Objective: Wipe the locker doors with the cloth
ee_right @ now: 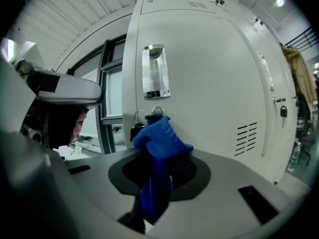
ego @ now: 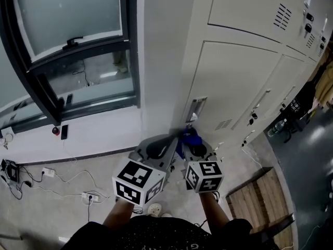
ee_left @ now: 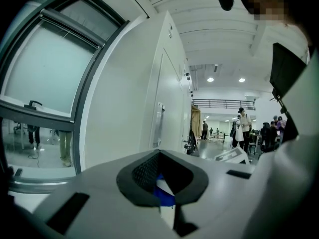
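Note:
A row of cream locker doors fills the right of the head view. In the right gripper view the nearest door shows a recessed handle, a key on a ring and vent slots. My right gripper is shut on a blue cloth, whose bunched end sticks out past the tips, close to that door below the handle. From the head view, the cloth sits between both grippers. My left gripper is beside the right gripper; its tips meet, with a bit of blue low in the gap.
A dark-framed window is on the wall to the left. Cables and a power strip lie on the floor. A wooden pallet sits bottom right. Dark bags hang by the far lockers. People stand far down the hall.

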